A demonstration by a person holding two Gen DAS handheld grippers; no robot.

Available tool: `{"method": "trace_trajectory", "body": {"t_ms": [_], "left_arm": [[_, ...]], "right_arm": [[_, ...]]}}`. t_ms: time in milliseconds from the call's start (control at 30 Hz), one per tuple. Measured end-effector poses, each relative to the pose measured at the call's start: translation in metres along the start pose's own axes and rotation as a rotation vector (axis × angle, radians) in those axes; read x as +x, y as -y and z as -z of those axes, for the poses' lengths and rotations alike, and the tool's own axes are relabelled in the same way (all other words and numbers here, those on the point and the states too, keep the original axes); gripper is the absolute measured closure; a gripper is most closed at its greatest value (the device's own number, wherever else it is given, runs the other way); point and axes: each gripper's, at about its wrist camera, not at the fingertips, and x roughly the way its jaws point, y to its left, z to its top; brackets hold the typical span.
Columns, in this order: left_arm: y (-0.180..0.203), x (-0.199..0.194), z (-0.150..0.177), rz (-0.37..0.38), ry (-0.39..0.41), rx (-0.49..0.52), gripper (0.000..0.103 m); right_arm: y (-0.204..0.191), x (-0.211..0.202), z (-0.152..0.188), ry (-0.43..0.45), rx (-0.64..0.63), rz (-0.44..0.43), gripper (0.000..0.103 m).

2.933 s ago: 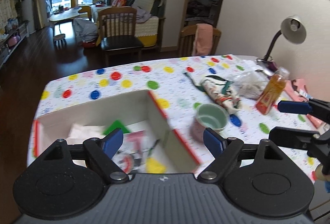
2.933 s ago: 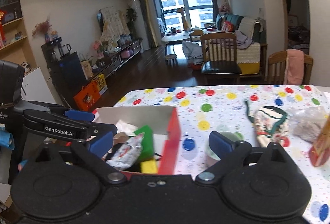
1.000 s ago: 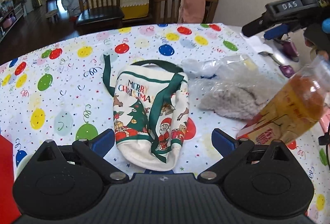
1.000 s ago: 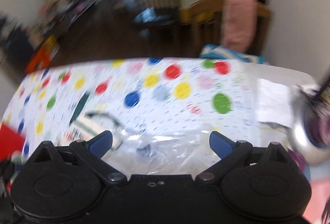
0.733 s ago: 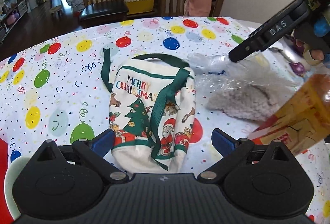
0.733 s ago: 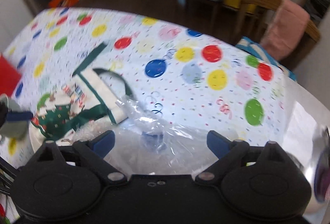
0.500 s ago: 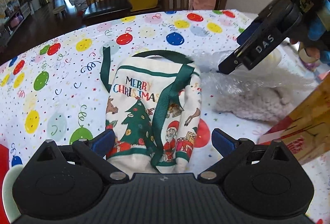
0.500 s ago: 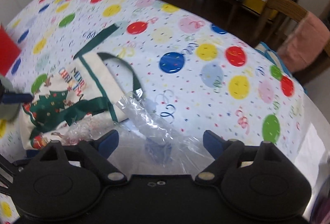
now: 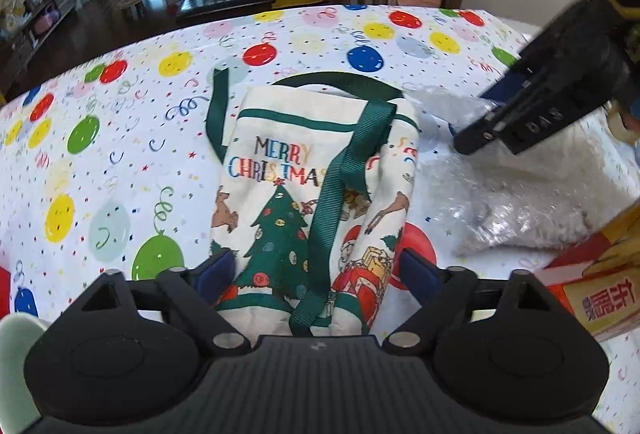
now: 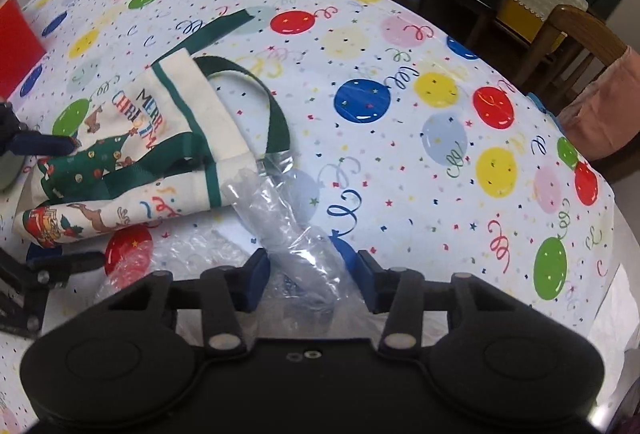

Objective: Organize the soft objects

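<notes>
Reading "MERRY CHRISTMAS" on the cloth bag [image 9: 312, 194].

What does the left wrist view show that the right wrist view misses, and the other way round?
Only the left wrist view: the fluffy white item inside the plastic bag, an orange carton, a pale green cup. Only the right wrist view: the right gripper closing around the bag's twisted clear neck, and a red box edge. Both: the Christmas tote between the closing left gripper fingers, on the balloon tablecloth.
</notes>
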Motion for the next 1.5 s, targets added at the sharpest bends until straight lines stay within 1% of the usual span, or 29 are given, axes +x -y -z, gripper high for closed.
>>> {"method": "trace_trajectory", "body": {"t_ms": [33, 67, 100, 133, 167, 233, 400, 433, 500, 633, 767, 833, 1033, 1100, 1233, 1500], "left_arm": [[-0.003, -0.001, 0.000, 0.003, 0.000, -0.016, 0.030], [-0.005, -0.001, -0.001, 0.000, 0.002, -0.029, 0.033], [-0.008, -0.002, -0.002, 0.002, 0.005, -0.043, 0.039], [-0.011, -0.003, -0.003, 0.007, 0.010, -0.058, 0.046], [-0.014, -0.005, -0.004, 0.012, 0.018, -0.077, 0.050], [-0.017, -0.009, -0.004, 0.026, 0.030, -0.104, 0.066], [-0.015, -0.019, -0.006, 0.046, 0.059, -0.102, 0.080], [-0.014, -0.021, -0.006, 0.046, 0.064, -0.095, 0.083], [-0.011, -0.026, -0.007, 0.052, 0.078, -0.079, 0.087], [-0.006, -0.037, -0.006, 0.070, 0.104, -0.051, 0.090], [-0.006, -0.048, -0.007, 0.091, 0.118, -0.043, 0.092], [-0.006, -0.055, -0.007, 0.097, 0.129, -0.041, 0.092], [-0.009, -0.084, -0.009, 0.144, 0.162, -0.043, 0.092], [-0.011, -0.093, -0.009, 0.168, 0.167, -0.044, 0.092], [-0.014, -0.111, -0.008, 0.222, 0.151, -0.028, 0.093], [-0.028, -0.153, 0.008, 0.307, 0.144, -0.011, 0.093]], "right_arm": [[0.001, -0.002, 0.001, 0.004, 0.005, -0.006, 0.058], [0.002, -0.004, 0.002, 0.009, 0.006, -0.008, 0.059], [0.002, -0.006, 0.004, 0.017, 0.010, -0.005, 0.059], [0.004, -0.008, 0.005, 0.026, 0.018, -0.006, 0.059], [0.005, -0.010, 0.007, 0.037, 0.029, -0.008, 0.060], [0.007, -0.015, 0.009, 0.056, 0.051, 0.003, 0.060], [0.013, -0.036, 0.016, 0.122, 0.120, 0.028, 0.061], [0.014, -0.041, 0.018, 0.137, 0.134, 0.031, 0.062], [0.017, -0.055, 0.021, 0.166, 0.156, 0.053, 0.062], [0.025, -0.084, 0.030, 0.226, 0.220, 0.082, 0.063], [0.027, -0.112, 0.041, 0.267, 0.260, 0.137, 0.064], [0.025, -0.126, 0.046, 0.287, 0.278, 0.172, 0.064], [0.015, -0.169, 0.065, 0.328, 0.345, 0.242, 0.064], [0.008, -0.184, 0.075, 0.343, 0.366, 0.251, 0.065], [-0.014, -0.210, 0.095, 0.369, 0.385, 0.255, 0.065], [-0.071, -0.241, 0.128, 0.401, 0.416, 0.244, 0.065]]}}
